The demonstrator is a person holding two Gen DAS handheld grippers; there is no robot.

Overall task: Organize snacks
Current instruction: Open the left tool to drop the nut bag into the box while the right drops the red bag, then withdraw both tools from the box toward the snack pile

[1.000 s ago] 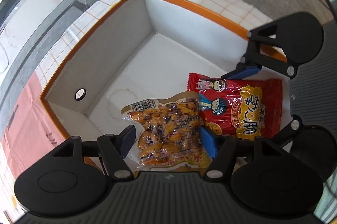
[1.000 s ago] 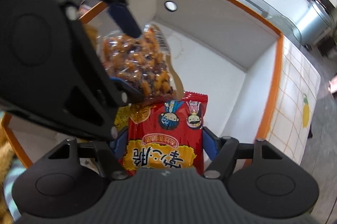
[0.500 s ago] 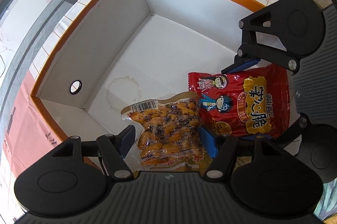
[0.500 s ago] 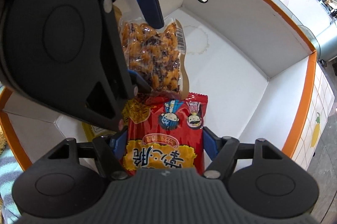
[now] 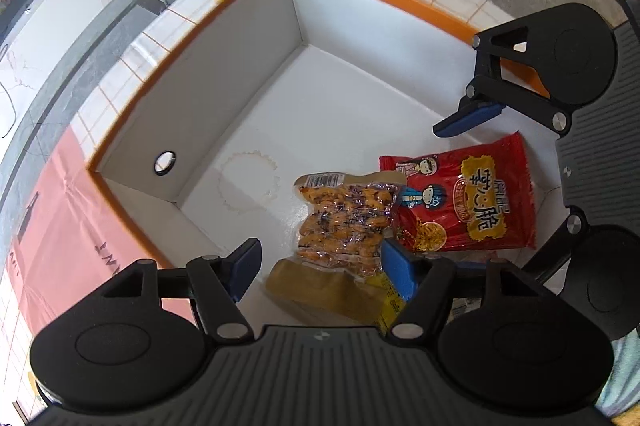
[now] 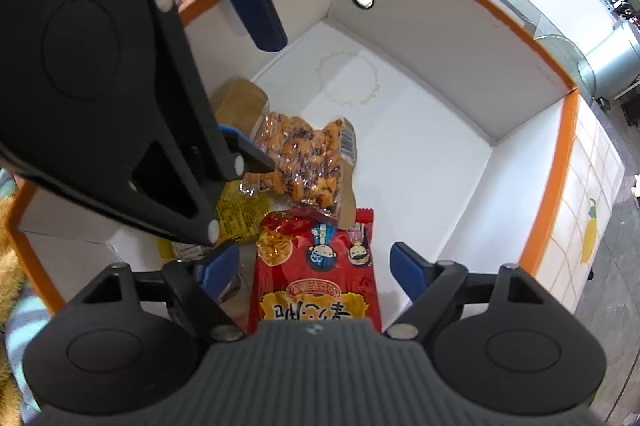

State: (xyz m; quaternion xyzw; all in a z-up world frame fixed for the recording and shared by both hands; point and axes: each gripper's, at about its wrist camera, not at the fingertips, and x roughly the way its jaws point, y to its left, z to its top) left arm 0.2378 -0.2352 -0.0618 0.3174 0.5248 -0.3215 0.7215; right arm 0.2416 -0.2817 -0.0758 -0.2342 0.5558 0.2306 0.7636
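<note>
Clear peanut pack (image 5: 344, 222) flat on box floor, edge under red snack bag (image 5: 464, 202)

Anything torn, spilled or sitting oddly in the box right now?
Nothing torn or spilled. The clear nut pack overlaps the red snack bag at one corner, and a faint ring stain marks the box floor.

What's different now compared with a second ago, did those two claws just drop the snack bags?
Yes. Both have just been opening: the left hand-held gripper let go of the clear packet of orange snacks, and the right hand-held gripper released the red snack bag. Each bag lies loose between open jaws. Both views now take in more of the white box, as if the grippers had drawn back. The bags stay side by side.
</note>
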